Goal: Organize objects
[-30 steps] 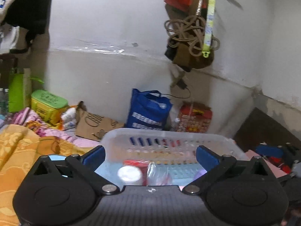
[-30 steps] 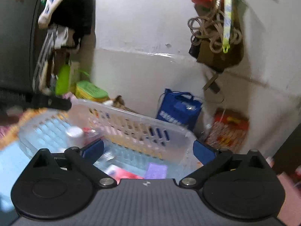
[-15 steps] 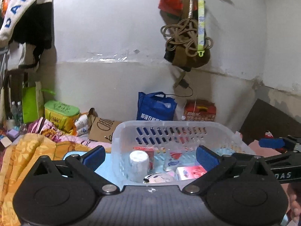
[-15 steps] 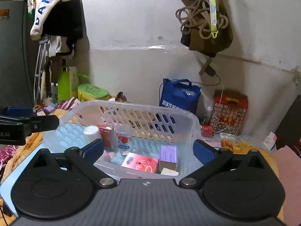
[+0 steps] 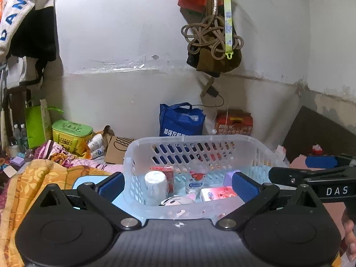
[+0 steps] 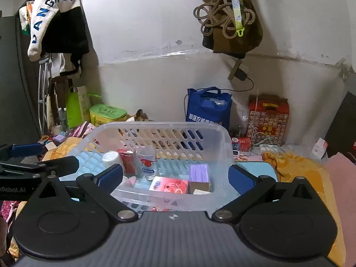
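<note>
A clear plastic basket (image 5: 262, 149) (image 6: 227, 142) sits on a light blue mat in front of both grippers. It holds a white cup (image 5: 155, 188) (image 6: 111, 158), a red can (image 6: 128, 161), a small bottle (image 5: 195, 181) (image 6: 147, 163), a pink tissue pack (image 5: 219, 194) (image 6: 169, 184), a purple box (image 6: 199, 173) and a small plush toy (image 5: 178, 200). My left gripper (image 5: 178, 187) is open and empty before the basket's near left side. My right gripper (image 6: 175, 178) is open and empty before its near right side. Each gripper shows at the edge of the other's view.
An orange blanket (image 5: 40, 178) lies left of the mat. A blue bag (image 5: 180, 120), a red carton (image 5: 233, 122) and a green box (image 5: 71, 135) stand by the back wall. A brown bag with rope (image 5: 213, 44) hangs on the wall. Pink cloth (image 6: 342, 178) lies at right.
Both views have pulled back and levelled, so the basket and its contents now sit lower, centred and sharp. Both grippers stay open.
</note>
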Demonstrator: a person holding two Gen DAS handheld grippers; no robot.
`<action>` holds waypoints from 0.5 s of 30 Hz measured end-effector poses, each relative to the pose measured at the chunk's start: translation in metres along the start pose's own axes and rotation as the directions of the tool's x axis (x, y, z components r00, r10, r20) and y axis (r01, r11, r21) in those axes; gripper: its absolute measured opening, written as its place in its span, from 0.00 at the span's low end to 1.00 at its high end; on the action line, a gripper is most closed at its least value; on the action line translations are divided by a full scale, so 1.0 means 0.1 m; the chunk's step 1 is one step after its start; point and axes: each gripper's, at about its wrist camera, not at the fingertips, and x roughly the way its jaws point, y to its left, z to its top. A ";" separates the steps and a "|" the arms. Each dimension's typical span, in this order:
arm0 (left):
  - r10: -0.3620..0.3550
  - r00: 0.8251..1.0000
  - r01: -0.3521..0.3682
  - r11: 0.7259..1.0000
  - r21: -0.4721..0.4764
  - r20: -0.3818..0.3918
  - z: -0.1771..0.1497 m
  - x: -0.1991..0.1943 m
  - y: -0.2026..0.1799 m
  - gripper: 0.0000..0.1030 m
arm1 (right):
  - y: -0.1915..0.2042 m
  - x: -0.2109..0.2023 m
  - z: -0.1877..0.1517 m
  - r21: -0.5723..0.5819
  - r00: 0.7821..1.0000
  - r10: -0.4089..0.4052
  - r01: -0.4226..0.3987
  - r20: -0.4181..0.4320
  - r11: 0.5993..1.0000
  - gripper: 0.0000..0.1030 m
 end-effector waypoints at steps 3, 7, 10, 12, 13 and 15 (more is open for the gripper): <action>0.016 1.000 -0.016 1.000 0.008 0.007 -0.01 -0.03 -0.06 1.00 | -0.02 -0.04 -0.04 0.027 0.999 -0.047 0.047 0.014 0.999 1.00; 0.021 1.000 -0.021 1.000 -0.010 0.003 -0.02 -0.01 -0.11 1.00 | -0.16 -0.14 -0.06 0.101 1.000 0.000 -0.003 0.030 0.995 1.00; 0.022 1.000 -0.022 1.000 -0.017 -0.018 -0.05 0.03 -0.15 1.00 | -0.25 -0.22 -0.10 0.090 0.991 0.093 -0.101 0.095 0.991 1.00; 0.031 0.999 -0.032 0.999 -0.023 -0.020 -0.07 0.03 -0.16 1.00 | -0.24 -0.23 -0.10 0.082 0.990 0.101 -0.110 0.103 0.991 1.00; 0.036 0.999 -0.036 0.999 -0.025 -0.015 -0.07 0.02 -0.15 1.00 | -0.22 -0.20 -0.08 0.066 0.994 0.077 -0.083 0.082 0.994 1.00; 0.047 0.999 -0.047 0.998 -0.032 0.002 -0.08 -0.01 -0.14 1.00 | -0.15 -0.13 -0.06 0.023 0.999 0.022 -0.023 0.047 0.999 1.00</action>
